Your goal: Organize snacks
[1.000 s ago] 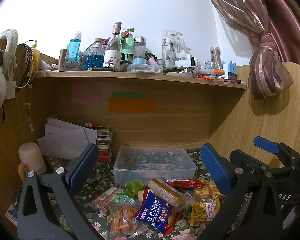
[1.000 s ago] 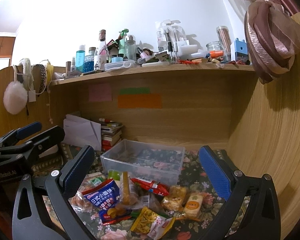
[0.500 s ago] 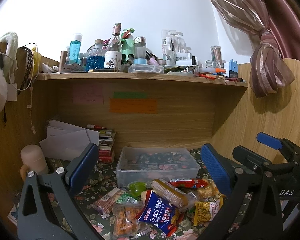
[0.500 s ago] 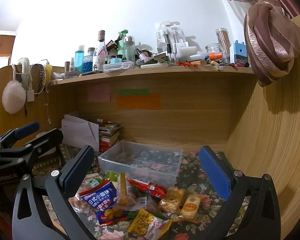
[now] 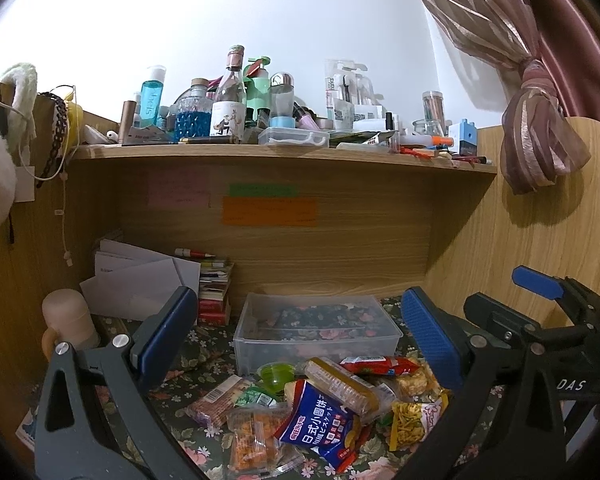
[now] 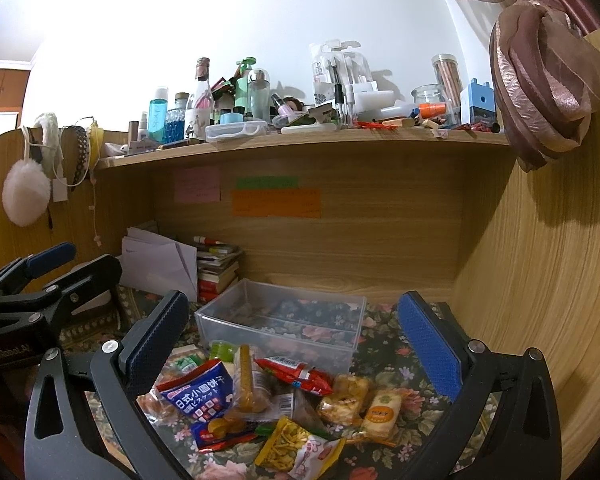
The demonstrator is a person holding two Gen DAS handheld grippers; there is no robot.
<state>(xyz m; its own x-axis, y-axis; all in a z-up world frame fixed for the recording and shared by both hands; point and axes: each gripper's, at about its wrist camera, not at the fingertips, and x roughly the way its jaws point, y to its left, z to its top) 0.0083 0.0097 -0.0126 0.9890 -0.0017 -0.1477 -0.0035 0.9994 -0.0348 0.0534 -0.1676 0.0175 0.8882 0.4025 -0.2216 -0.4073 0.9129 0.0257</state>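
A pile of snack packets lies on the floral cloth in front of an empty clear plastic box (image 5: 316, 330) (image 6: 280, 322). The pile includes a blue biscuit bag (image 5: 320, 424) (image 6: 198, 394), a red packet (image 5: 374, 361) (image 6: 296, 372), a yellow noodle-snack bag (image 5: 414, 418) (image 6: 296, 450), a long cracker pack (image 5: 340, 386) and a green jelly cup (image 5: 276, 374). My left gripper (image 5: 296, 340) is open and empty above the pile. My right gripper (image 6: 292, 340) is open and empty, to the right of the left one.
A wooden shelf (image 5: 284, 154) crowded with bottles and cosmetics runs overhead. Envelopes (image 5: 140, 284) and a stack of books (image 5: 216, 292) stand at the back left. Wooden walls close in on both sides. A curtain (image 5: 540, 152) hangs at the right.
Both views have drifted slightly; the snack pile and box sit a little lower and nearer in the frames. Both grippers stay open and empty.
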